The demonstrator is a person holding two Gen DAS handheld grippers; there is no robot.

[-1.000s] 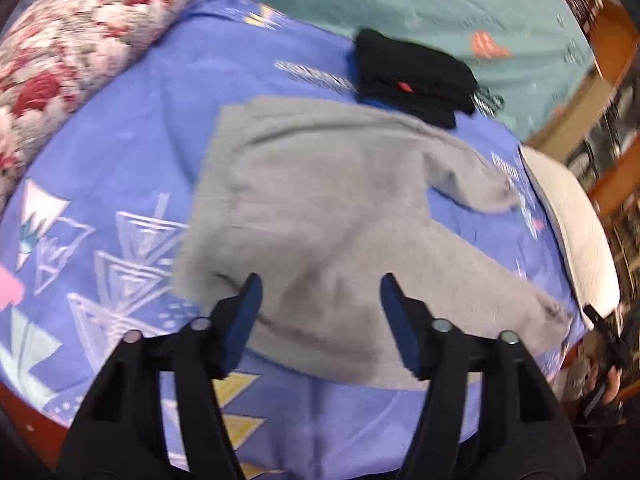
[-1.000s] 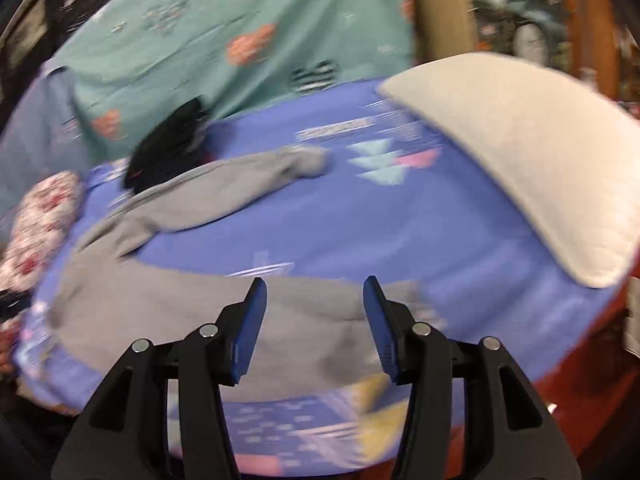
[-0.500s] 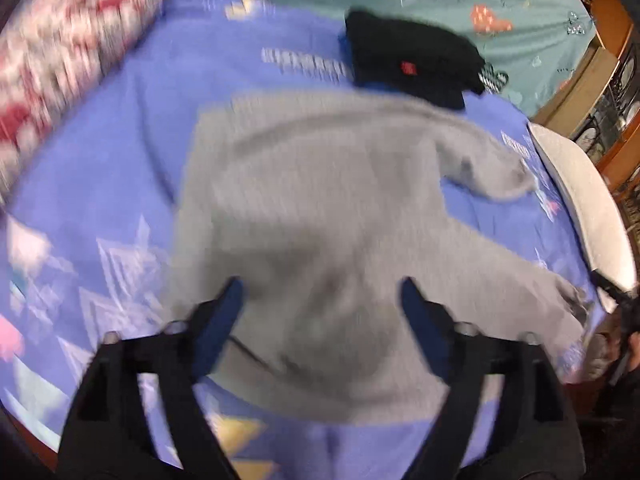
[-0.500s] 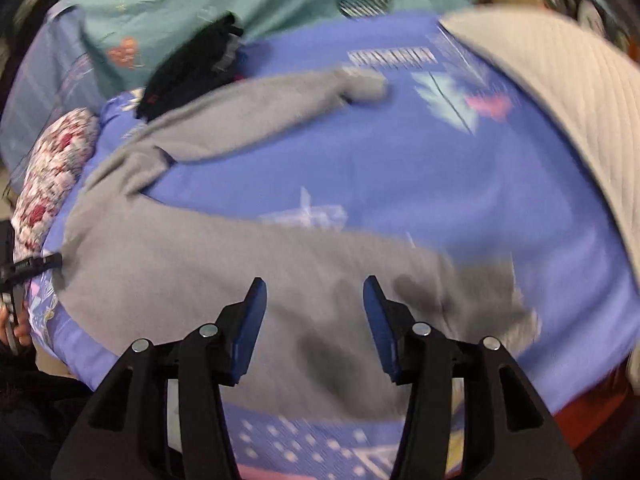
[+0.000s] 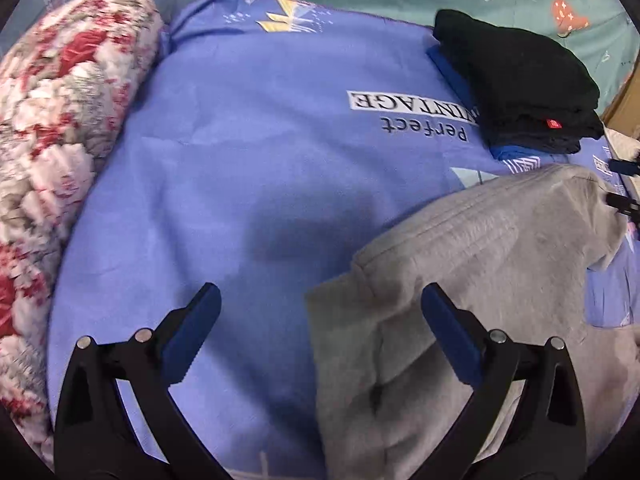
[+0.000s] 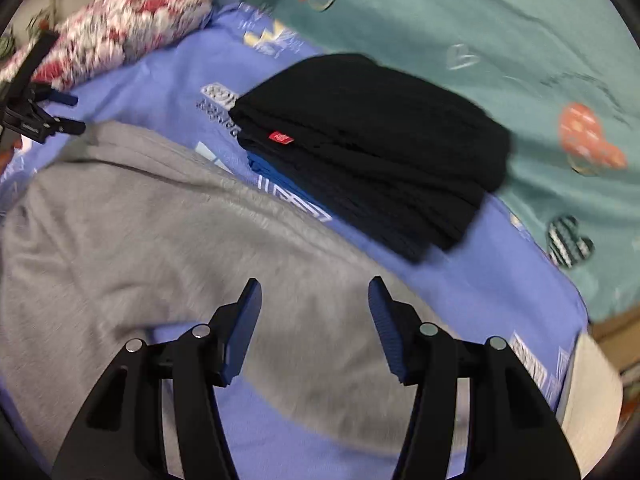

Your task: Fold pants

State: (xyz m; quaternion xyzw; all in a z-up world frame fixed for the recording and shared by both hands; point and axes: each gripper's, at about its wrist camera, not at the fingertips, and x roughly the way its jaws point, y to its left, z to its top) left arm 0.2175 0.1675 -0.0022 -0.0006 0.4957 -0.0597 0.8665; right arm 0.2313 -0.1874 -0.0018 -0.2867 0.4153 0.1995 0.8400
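Observation:
Grey sweatpants (image 5: pixel 480 280) lie spread on a blue printed bedsheet (image 5: pixel 260 160). In the left wrist view their waistband corner lies between my fingers, toward the right one. My left gripper (image 5: pixel 320 304) is open and empty, low over that corner. In the right wrist view the grey pants (image 6: pixel 140 240) fill the left and lower middle. My right gripper (image 6: pixel 314 296) is open and empty, just above one grey leg. The left gripper's tips (image 6: pixel 60 114) show at the far left edge there.
A folded black garment (image 5: pixel 520 80) on a blue one lies at the far side of the sheet, also in the right wrist view (image 6: pixel 372 148). A floral pillow (image 5: pixel 60 140) lies at the left. A teal blanket (image 6: pixel 480 40) lies behind. A cream cushion (image 6: pixel 592 400) lies at the right.
Both grippers have dropped closer to the bed. The left one has swung left to the waistband corner. The right one has swung toward the upper leg near the black pile. Both stay open.

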